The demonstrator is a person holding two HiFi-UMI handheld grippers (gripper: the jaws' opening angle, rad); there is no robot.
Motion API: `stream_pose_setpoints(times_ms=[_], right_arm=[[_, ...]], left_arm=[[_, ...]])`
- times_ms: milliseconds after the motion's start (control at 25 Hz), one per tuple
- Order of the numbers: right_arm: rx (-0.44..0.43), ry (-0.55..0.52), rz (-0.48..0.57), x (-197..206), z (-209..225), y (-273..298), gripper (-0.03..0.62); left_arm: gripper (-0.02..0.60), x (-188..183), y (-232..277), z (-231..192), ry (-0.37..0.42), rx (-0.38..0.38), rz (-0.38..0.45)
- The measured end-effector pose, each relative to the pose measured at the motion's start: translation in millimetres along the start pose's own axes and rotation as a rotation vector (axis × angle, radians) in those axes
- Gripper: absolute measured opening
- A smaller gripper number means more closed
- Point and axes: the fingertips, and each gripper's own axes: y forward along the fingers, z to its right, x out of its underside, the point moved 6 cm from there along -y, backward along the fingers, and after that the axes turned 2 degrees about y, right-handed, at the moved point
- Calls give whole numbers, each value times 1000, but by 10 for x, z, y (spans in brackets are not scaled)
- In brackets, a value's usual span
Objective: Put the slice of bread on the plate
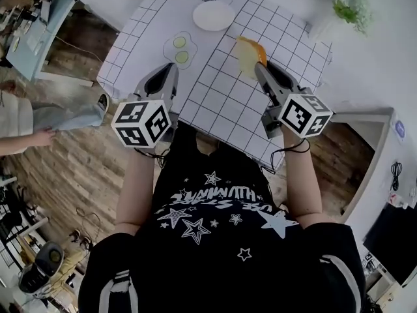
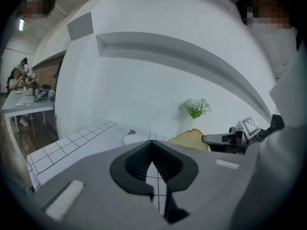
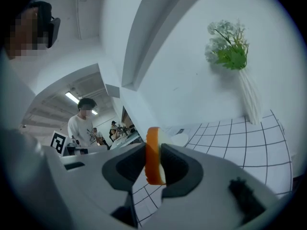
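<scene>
White plate (image 1: 213,15), orange-crusted bread slice (image 1: 247,57), black-gridded white tablecloth (image 1: 221,103), green-leaved plant (image 1: 348,5)

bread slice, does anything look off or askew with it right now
Only its pose: the slice of bread is pinched in the right gripper, tilted in the air over the table, short of the empty plate. Nothing looks spilled or damaged.

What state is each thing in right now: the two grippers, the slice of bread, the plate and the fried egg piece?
left gripper: jaws together, nothing between them.
right gripper: shut on the slice of bread.
slice of bread: held on edge above the table, not yet on the plate.
plate: empty, on the table.
fried egg piece: lying flat on the table, apart from both grippers.
</scene>
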Motion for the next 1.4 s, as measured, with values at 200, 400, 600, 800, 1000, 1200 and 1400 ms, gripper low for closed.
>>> stream_pose_setpoints(times_ms=[200, 400, 600, 800, 1000, 1200, 1400], right_arm=[[73, 5, 24, -41, 45, 133, 101], [126, -31, 10, -79, -14, 484, 101], [192, -88, 6, -171, -81, 898, 101], [254, -165, -28, -249, -143, 1336, 101], [300, -241, -68, -303, -107, 1751, 101], [354, -354, -115, -297, -99, 2077, 101], [419, -581, -204, -223, -101, 2389, 101]], left_arm=[[9, -103, 284, -175, 21, 81, -14], [9, -252, 520, -537, 24, 130, -24], [9, -412, 750, -940, 26, 186, -26], [9, -542, 947, -1376, 21, 216, -33], [9, -669, 1145, -1715, 21, 244, -37], [9, -685, 1266, -1931, 17, 279, -54], [9, -643, 1361, -2089, 6, 312, -76]])
